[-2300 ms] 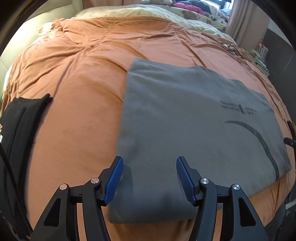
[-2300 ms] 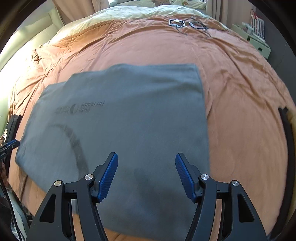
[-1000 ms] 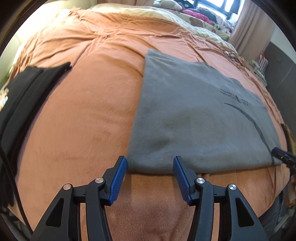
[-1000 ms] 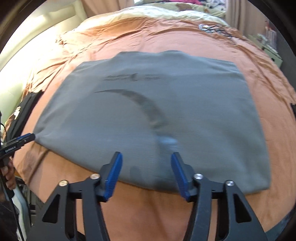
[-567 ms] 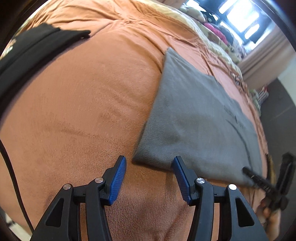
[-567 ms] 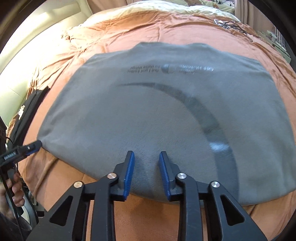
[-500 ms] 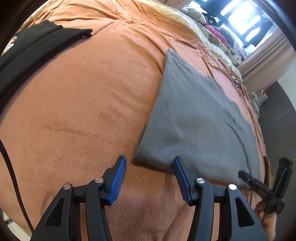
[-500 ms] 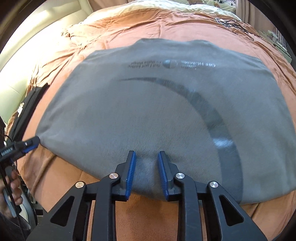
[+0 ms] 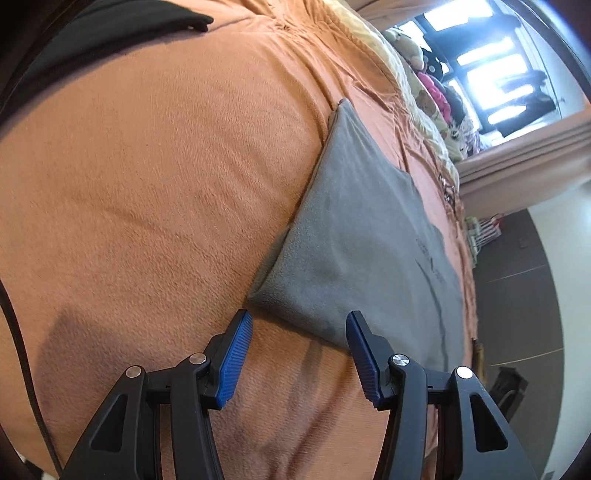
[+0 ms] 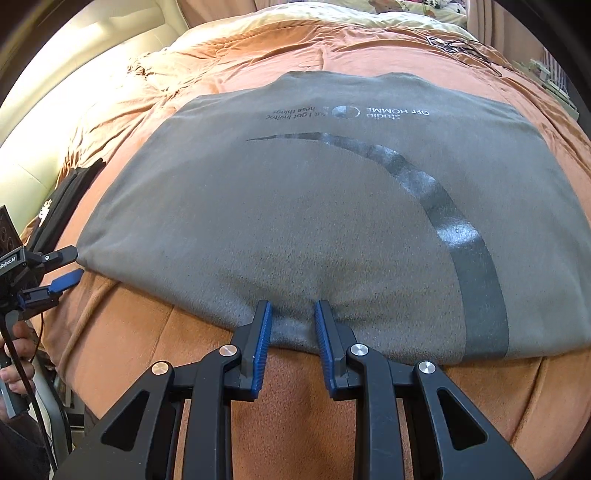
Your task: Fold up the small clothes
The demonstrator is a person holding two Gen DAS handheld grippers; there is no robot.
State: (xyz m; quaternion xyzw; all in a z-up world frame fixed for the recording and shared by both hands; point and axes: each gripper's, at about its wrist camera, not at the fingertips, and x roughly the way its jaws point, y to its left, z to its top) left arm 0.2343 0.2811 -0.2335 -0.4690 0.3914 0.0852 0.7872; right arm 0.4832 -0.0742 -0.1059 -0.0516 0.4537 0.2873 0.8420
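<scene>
A folded grey T-shirt (image 10: 332,206) with a dark curved print lies flat on the orange blanket (image 10: 295,406); it also shows in the left wrist view (image 9: 354,236). My right gripper (image 10: 292,314) is pinched on the shirt's near edge, the cloth bunched between its blue pads. My left gripper (image 9: 298,325) is open, its fingers just short of the shirt's near left corner, which lies between them. The left gripper also shows at the left edge of the right wrist view (image 10: 55,266).
A folded black garment (image 9: 92,33) lies on the blanket to the left; it also shows in the right wrist view (image 10: 62,206). A cream pillow or headboard (image 10: 55,110) is at the far left. Cables (image 10: 458,48) lie at the bed's far end.
My right gripper has come to the shirt's near edge and closed on it. My left gripper has dropped low and moved up to the shirt's near left corner, still open.
</scene>
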